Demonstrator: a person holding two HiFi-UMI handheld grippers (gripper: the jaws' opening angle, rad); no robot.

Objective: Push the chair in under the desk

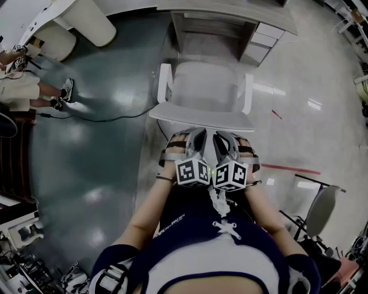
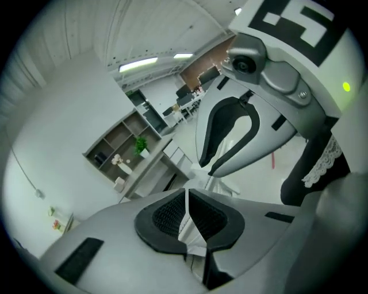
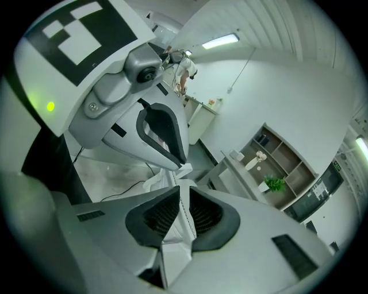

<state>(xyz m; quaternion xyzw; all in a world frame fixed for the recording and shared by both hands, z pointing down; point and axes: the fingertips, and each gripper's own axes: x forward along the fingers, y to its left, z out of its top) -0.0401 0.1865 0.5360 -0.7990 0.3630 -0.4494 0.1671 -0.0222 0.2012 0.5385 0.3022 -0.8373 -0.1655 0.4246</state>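
I see the chair (image 1: 204, 86) standing on the floor (image 1: 98, 161) straight ahead of me. Its seat front points into the knee opening of the desk (image 1: 241, 14), and its back is toward me. Its front-to-back line runs almost square to the desk's front edge, skewed only slightly, since the right end of the back's edge sits a little nearer me than the left. The seat front is about level with that front edge, and the rest of the chair is out in the room. The opening lies between the desk's left side panel and the drawers (image 1: 260, 41) on the right, and both armrests look lined up inside that gap. The left gripper (image 1: 196, 138) and right gripper (image 1: 224, 139) are side by side, angled down, right at the middle of the back's top edge. I cannot tell whether they touch it. Both pairs of jaws are closed to a thin slit with nothing gripped. On the left, the dark floor is open except for a cable (image 1: 103, 119) running toward a person (image 1: 23, 86) standing near the far left edge. On the right, the pale floor carries red tape (image 1: 290, 168), and a second chair (image 1: 322, 209) stands well apart, behind me.
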